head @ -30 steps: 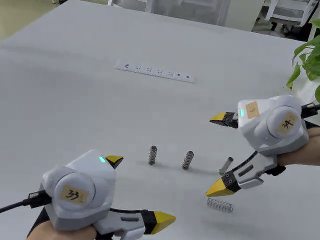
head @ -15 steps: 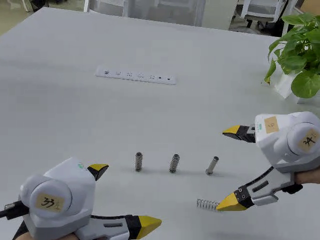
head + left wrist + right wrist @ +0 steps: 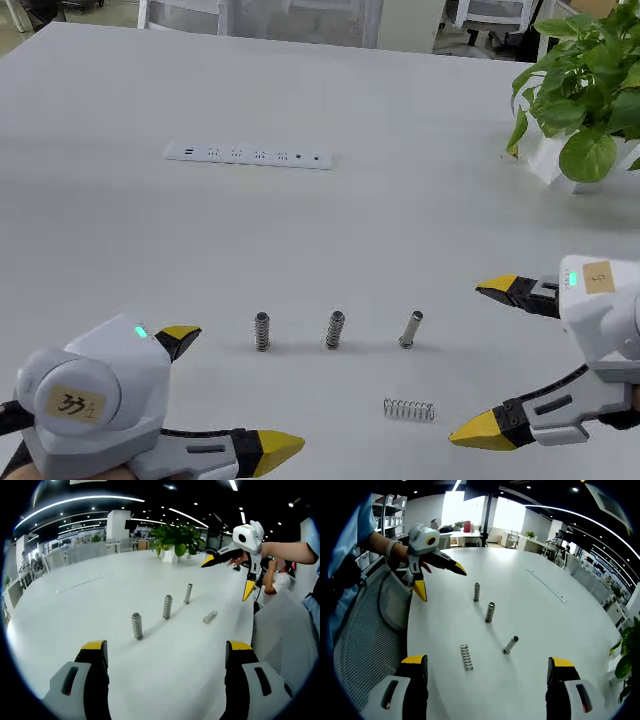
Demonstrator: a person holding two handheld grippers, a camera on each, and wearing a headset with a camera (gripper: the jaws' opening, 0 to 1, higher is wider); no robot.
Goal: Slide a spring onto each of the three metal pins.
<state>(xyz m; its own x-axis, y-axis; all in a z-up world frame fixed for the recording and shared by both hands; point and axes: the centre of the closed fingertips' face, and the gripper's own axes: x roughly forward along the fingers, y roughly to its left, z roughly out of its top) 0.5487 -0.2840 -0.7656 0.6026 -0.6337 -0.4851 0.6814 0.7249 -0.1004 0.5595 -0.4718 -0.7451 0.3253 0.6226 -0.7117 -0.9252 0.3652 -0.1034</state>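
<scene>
1. Head view
   - Left gripper (image 3: 228,392), 7 o'clock: jaws wide apart, holding and touching nothing.
   - Right gripper (image 3: 486,360), 4 o'clock: jaws wide apart and empty. The lower tip is near the loose spring (image 3: 409,409) but not touching it.
   - The loose spring lies flat on the grey table (image 3: 120,250), at 6 o'clock from the bare pin (image 3: 411,328).
   - Three pins stand in a row at centre. The left pin (image 3: 262,331) and middle pin (image 3: 335,329) each wear a coil; the bare pin is at the 3 o'clock end.
   - Power strip (image 3: 248,156) at 11 o'clock, plant (image 3: 585,90) at 2 o'clock.
2. Left gripper view
   - The left gripper (image 3: 167,650) has yellow-tipped jaws spread wide with only table between them.
   - The row of pins runs away toward 1 o'clock: left pin (image 3: 136,625) nearest, then middle pin (image 3: 167,606), then bare pin (image 3: 188,593).
   - The loose spring (image 3: 210,616) lies at 4 o'clock from the bare pin.
   - The right gripper (image 3: 227,577) is at 2 o'clock, open and empty.
3. Right gripper view
   - The right gripper (image 3: 487,662) has its jaws wide apart, gripping nothing.
   - The loose spring (image 3: 465,657) lies between them, just ahead, touching neither.
   - The bare pin (image 3: 510,644) is nearest, then the middle pin (image 3: 490,612), with the left pin (image 3: 476,592) farthest.
   - The left gripper (image 3: 441,582) is at 10 o'clock, open
</scene>
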